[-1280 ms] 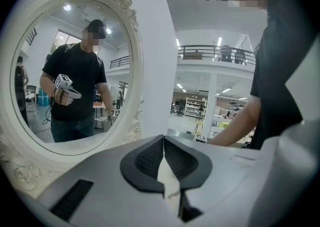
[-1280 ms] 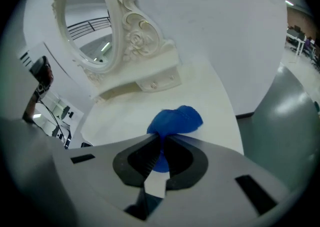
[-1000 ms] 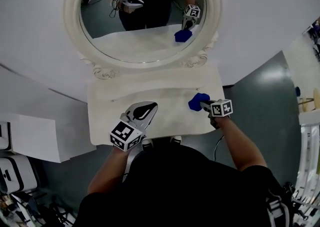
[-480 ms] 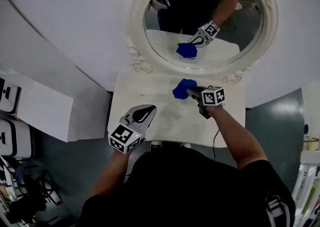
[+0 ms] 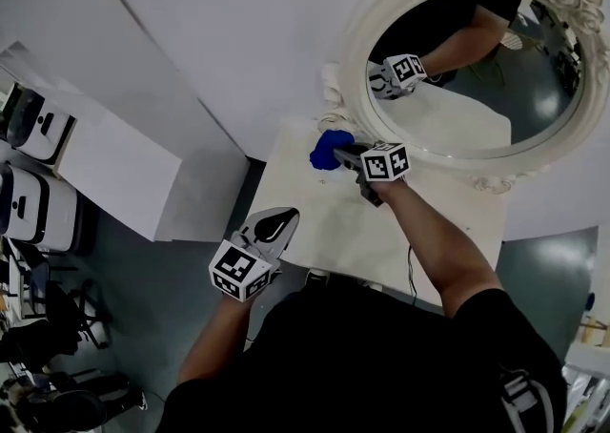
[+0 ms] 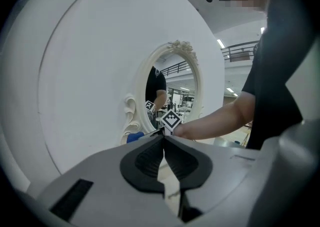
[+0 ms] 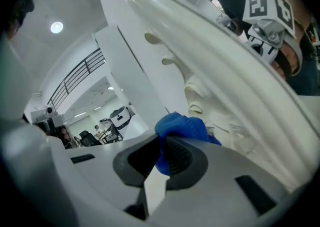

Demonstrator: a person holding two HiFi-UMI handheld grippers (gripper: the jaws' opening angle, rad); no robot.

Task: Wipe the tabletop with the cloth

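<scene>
A bunched blue cloth (image 5: 328,148) lies pressed on the white tabletop (image 5: 329,221) at its far left corner, close to the oval mirror's ornate frame (image 5: 348,88). My right gripper (image 5: 345,154) is shut on the cloth (image 7: 181,127), which bulges out past the jaws. In the left gripper view the cloth (image 6: 134,137) shows small, next to the frame base. My left gripper (image 5: 273,224) hangs shut and empty at the table's near left edge; its jaws meet in the left gripper view (image 6: 163,141).
The white wall (image 5: 219,30) rises behind the table. A white box-like unit (image 5: 114,174) stands to the left, with white machines (image 5: 29,164) beyond it. The grey-green floor (image 5: 181,269) lies between unit and table. The mirror glass (image 5: 467,88) reflects the right gripper and arm.
My right gripper has slid the cloth leftward across the tabletop, from the right side to the far left corner by the mirror frame. The head view has swung left. The left gripper has stayed at the near edge.
</scene>
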